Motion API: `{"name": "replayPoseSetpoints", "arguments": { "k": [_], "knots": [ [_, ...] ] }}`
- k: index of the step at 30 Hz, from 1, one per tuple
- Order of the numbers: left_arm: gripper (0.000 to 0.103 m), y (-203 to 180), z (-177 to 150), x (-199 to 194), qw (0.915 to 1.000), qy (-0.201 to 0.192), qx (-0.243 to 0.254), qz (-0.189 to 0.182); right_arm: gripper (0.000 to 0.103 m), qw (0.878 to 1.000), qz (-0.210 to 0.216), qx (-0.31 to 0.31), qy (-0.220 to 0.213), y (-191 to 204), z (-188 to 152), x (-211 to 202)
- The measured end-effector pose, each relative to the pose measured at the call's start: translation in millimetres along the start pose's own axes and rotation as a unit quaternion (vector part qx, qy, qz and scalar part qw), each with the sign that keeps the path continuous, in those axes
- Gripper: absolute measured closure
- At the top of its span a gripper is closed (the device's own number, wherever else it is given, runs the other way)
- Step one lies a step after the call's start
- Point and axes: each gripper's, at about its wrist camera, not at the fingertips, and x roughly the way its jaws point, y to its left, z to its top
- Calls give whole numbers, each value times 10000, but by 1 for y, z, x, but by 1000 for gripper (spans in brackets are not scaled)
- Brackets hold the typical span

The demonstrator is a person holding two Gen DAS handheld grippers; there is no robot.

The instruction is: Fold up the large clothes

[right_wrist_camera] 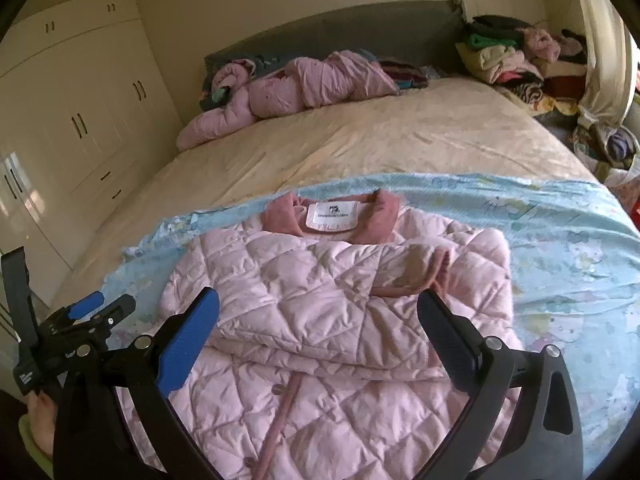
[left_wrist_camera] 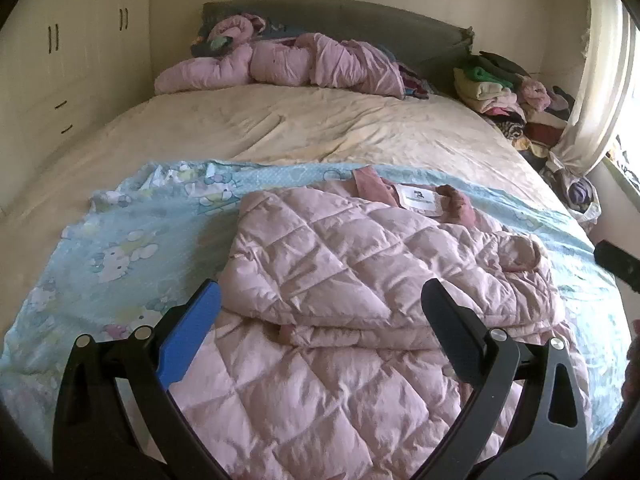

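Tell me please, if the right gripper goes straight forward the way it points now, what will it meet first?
Most likely the pink quilted jacket: the right gripper, open, points at its folded upper layer. Behind that lies the darker pink collar, then the blue sheet. Depth is hard to judge.

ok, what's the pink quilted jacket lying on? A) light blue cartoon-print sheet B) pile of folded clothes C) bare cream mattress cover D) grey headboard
A: the pink quilted jacket rests on the light blue cartoon-print sheet, which shows on both sides of it.
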Motion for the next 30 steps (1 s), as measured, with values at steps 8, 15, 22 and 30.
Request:
{"name": "replayPoseSetpoints", "arguments": {
  "k": [8,15,22,30],
  "knots": [
    [9,-15,-15,-31,9998,-74,29,-177,4,9997,68,10,-214,-3,-6,-41],
    [9,-25,-27,-57,9996,-117,85,-253,4,9991,73,75,-405,-12,-16,-75],
    [9,-29,-34,-82,9993,-207,161,-274,4,9986,69,68,-526,-14,-30,-107],
    [9,-29,-51,-108,9987,-261,217,-377,4,9983,124,-7,-564,-8,-52,-137]
  ]
}}
